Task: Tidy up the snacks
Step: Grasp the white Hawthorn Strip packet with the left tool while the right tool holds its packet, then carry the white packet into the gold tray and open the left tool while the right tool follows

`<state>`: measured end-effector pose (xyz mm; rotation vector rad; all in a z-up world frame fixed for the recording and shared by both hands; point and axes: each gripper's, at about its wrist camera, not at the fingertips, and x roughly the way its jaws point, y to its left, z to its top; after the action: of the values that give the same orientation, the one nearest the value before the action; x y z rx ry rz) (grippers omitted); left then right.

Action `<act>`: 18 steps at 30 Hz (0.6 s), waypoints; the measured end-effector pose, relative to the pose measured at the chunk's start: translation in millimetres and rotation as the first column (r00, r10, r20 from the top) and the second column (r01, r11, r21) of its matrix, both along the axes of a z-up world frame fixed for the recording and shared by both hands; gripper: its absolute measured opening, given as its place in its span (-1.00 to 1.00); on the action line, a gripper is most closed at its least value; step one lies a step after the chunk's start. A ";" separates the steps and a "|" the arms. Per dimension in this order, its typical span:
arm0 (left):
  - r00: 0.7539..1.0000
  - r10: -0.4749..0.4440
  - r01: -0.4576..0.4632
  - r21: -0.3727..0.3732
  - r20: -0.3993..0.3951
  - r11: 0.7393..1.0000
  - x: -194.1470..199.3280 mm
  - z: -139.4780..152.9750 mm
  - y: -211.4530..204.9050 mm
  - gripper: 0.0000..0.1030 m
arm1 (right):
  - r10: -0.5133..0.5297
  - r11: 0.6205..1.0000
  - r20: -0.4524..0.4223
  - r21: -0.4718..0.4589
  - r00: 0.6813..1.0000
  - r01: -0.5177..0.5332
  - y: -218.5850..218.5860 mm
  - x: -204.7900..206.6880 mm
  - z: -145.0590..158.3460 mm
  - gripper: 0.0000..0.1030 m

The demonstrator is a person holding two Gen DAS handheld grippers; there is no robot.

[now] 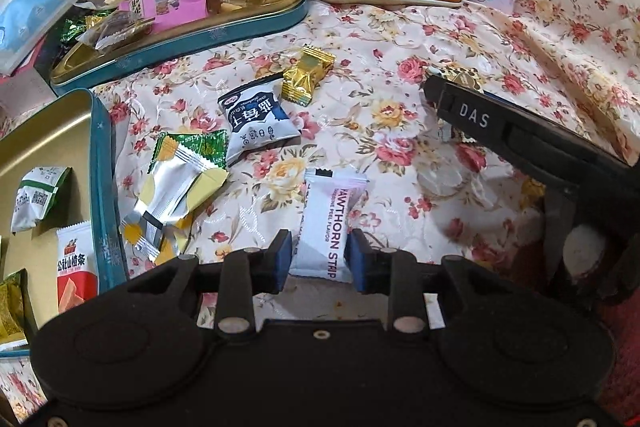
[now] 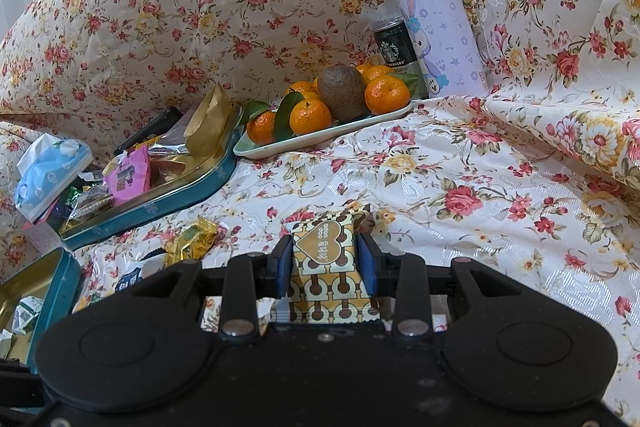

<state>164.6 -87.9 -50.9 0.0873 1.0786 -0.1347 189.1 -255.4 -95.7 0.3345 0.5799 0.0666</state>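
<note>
My left gripper [image 1: 318, 259] is shut on a white Hawthorn Strip packet [image 1: 330, 223], low over the floral cloth. My right gripper [image 2: 325, 261] is shut on a yellow-brown patterned snack packet with a heart [image 2: 326, 267]; that gripper shows in the left wrist view as a black arm [image 1: 520, 135]. Loose on the cloth lie a blue-white packet [image 1: 256, 125], a gold candy [image 1: 307, 75] and silver-yellow packets [image 1: 176, 187]. An open teal tin [image 1: 102, 187] at the left holds a red packet [image 1: 76, 275] and a green-white one [image 1: 34, 199].
A second teal tin [image 1: 224, 35] [image 2: 180, 199] at the back left is heaped with snacks. A plate of tangerines and a kiwi [image 2: 332, 103], a Starbucks can [image 2: 394, 47] and a purple bottle [image 2: 436, 19] stand at the back. A tissue pack [image 1: 36, 7] lies far left.
</note>
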 end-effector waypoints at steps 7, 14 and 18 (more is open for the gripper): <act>1.000 0.026 -0.026 -0.033 -0.010 0.999 2.6 -0.3 3.3 -0.22 | 0.001 1.000 0.000 0.000 1.000 -0.001 0.0 0.0 0.0 -0.29; 0.996 0.084 -0.086 -0.077 -0.025 0.993 2.2 -0.1 11.8 -0.30 | 0.001 1.000 0.000 -0.001 1.000 -0.001 0.4 0.1 0.1 -0.29; 0.992 0.113 -0.118 -0.107 -0.052 0.987 -1.4 2.1 20.7 -0.30 | 0.001 1.000 -0.001 -0.003 1.000 -0.001 1.0 0.2 -0.2 -0.29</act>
<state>163.2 -67.2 -48.8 -0.0783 1.1166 -0.0916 189.2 -254.4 -95.9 0.3315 0.5808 0.0663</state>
